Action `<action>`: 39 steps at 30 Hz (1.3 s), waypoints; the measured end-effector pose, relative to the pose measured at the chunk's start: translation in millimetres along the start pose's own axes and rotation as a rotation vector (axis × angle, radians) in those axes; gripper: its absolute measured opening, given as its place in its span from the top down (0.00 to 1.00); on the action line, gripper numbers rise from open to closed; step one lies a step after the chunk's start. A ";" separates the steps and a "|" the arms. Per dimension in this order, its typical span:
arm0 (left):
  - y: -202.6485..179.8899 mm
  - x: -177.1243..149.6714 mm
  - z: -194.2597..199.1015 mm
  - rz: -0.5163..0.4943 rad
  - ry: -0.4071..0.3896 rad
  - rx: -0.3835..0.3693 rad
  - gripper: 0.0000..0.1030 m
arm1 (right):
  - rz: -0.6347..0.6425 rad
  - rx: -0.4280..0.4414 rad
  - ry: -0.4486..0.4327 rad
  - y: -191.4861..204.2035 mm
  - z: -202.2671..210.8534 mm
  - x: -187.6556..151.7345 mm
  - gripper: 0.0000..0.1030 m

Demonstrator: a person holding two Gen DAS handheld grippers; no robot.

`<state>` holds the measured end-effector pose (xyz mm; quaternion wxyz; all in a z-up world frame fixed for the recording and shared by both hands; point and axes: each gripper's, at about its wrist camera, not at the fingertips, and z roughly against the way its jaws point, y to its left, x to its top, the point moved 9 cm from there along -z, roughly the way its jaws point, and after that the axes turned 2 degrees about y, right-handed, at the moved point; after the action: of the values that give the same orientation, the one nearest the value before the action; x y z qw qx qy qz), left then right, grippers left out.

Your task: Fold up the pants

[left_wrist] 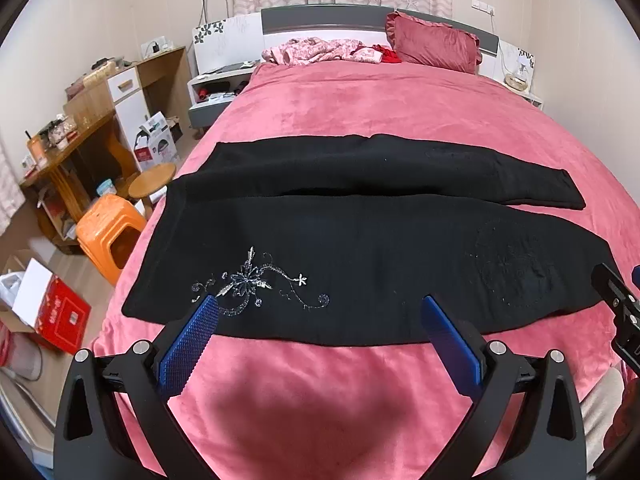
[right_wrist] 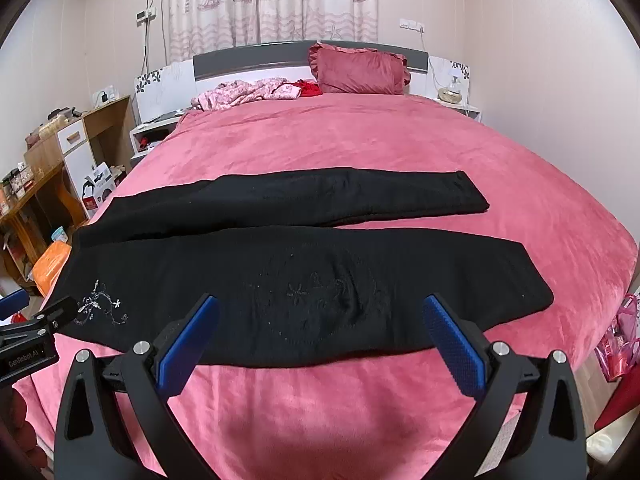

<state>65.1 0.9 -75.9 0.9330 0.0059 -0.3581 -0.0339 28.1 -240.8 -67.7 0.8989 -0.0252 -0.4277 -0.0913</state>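
1. One pair of black pants (left_wrist: 360,264) is seen spread flat on the pink bedspread (left_wrist: 400,104), near the foot edge of the bed.
2. A soft, matte black fabric is shown; a silver floral embroidery (left_wrist: 256,280) is stitched on the near leg toward the left end, and a fainter dark embroidered motif (right_wrist: 320,300) is made out further right on the same leg.
3. The long axis is laid across the bed, left to right in both views; the wider waist end is placed at the left, and the two leg ends are pointed right.
4. Two legs are counted: the near leg (right_wrist: 360,280) and the far leg (right_wrist: 340,200), parted toward the right by a strip of pink.
5. The left gripper (left_wrist: 318,316) is held just above the near hem edge with its blue pads spread wide, and nothing is gripped.
6. The right gripper (right_wrist: 320,316) is likewise held over the near edge, jaws wide apart, with no cloth pinched.
7. Beyond, one red pillow (right_wrist: 360,70) and one crumpled pink floral garment (right_wrist: 248,94) are seen at the headboard.
8. One orange stool (left_wrist: 110,228) is spotted on the floor at the left.
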 end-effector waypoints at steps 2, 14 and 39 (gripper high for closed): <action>0.7 -1.0 -1.1 0.001 0.005 0.000 0.03 | -0.002 0.001 0.000 0.1 -1.3 -0.5 0.02; -0.1 -2.4 -2.2 0.005 0.023 -0.002 0.03 | -0.003 0.000 0.005 -0.6 -2.8 -2.0 0.02; 4.0 -6.7 -7.5 0.008 0.046 -0.004 0.03 | -0.013 0.002 0.025 -4.3 -8.4 -7.2 0.02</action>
<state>65.4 5.2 -85.9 0.9411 0.0033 -0.3366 -0.0306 29.3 -245.0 -78.8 0.9037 -0.0203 -0.4166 -0.0968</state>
